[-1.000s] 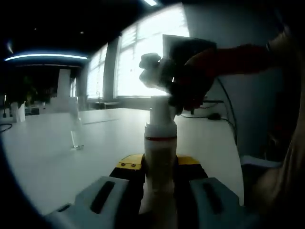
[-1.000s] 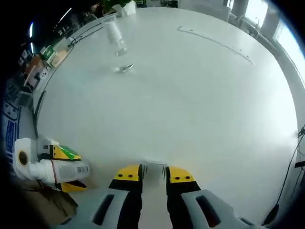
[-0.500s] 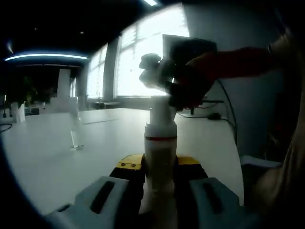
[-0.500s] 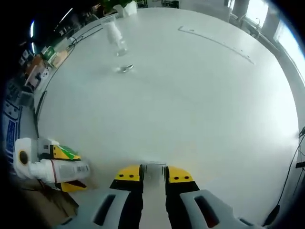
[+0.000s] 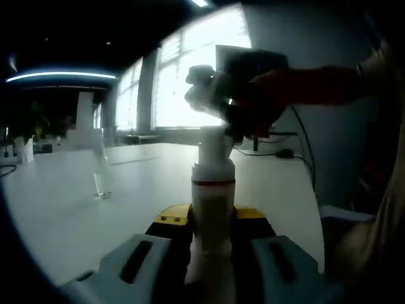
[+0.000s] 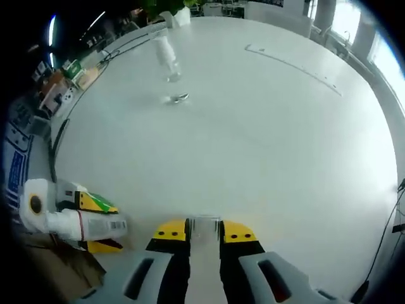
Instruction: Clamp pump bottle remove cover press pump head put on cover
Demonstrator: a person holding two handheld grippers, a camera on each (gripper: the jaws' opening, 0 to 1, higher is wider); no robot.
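Note:
A white pump bottle [image 5: 213, 196] with a red ring at its neck stands upright, and my left gripper [image 5: 212, 216] is shut on its body. At its top is the white pump head [image 5: 204, 92], with my right gripper [image 5: 253, 107] pressed against it from the right. In the right gripper view the bottle [image 6: 66, 221] lies at the lower left, held in the left gripper [image 6: 98, 225]. My right gripper [image 6: 204, 231] has its jaws close together above the white table [image 6: 266, 145]. The clear cover [image 5: 101, 174] stands alone on the table [image 6: 168, 54], far from both grippers.
Boxes and cables [image 6: 63, 76] crowd the table's far left edge. A dark monitor [image 5: 250, 60] and cables [image 5: 285, 155] sit behind the bottle, under bright windows. The table's edge [image 5: 313, 209] drops off on the right, where a person's arm [image 5: 380, 221] shows.
The pump head and the right gripper on it have come up a little. The right gripper view has shifted slightly. The bottle and cover have stayed put.

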